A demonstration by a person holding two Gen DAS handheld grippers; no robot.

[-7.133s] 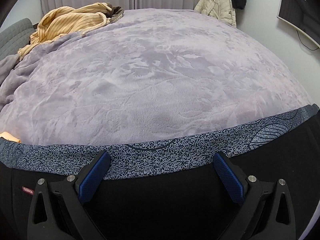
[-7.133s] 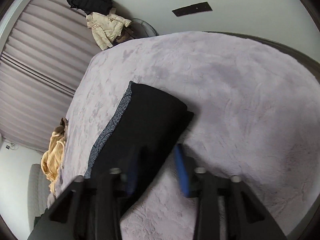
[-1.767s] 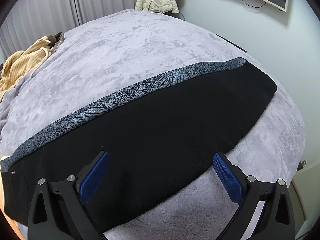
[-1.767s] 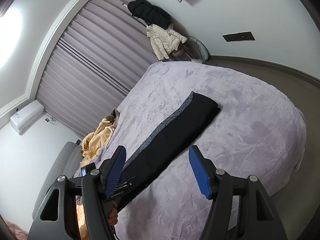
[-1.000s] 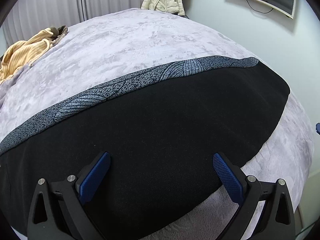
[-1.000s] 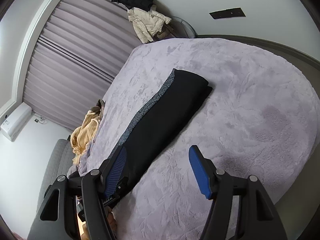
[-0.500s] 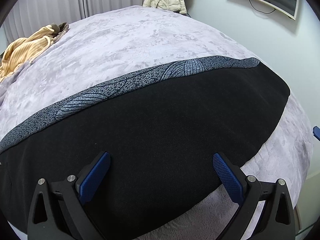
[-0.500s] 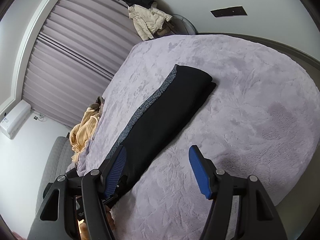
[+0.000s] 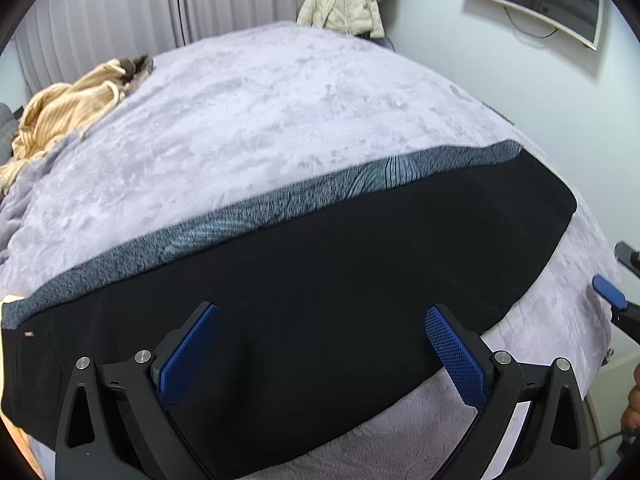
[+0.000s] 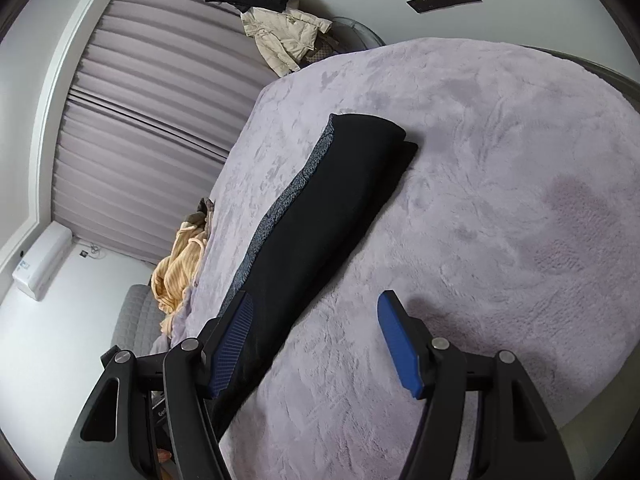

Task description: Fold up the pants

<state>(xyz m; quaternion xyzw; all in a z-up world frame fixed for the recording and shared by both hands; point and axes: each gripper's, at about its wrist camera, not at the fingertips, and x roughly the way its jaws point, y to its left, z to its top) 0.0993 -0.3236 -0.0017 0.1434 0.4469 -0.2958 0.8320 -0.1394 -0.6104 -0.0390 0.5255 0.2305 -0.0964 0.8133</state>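
Pants fill the lower half of our left wrist view, a long black band lying flat on the lavender bed. Our left tool hangs over the near long edge of the fabric, its two blue pads spread wide with nothing between them; whether they touch the cloth we cannot tell. The long axis runs from lower left to upper right, with the speckled grey side stripe along the far edge and the squared-off end toward the right side of the bed. A small tag sits near the left end. At the right rim we see one blue pad of our right tool, off the end of the pants. A tan striped garment is heaped at the far left of the bed.

From the right wrist view, the pants stretch away from our right tool, slanting from lower left to upper right. The tool stands wide and empty, tilted down toward the bed; its left pad overlaps the near part of the pants, its right pad is over bare blanket. A cream jacket hangs by the curtains.
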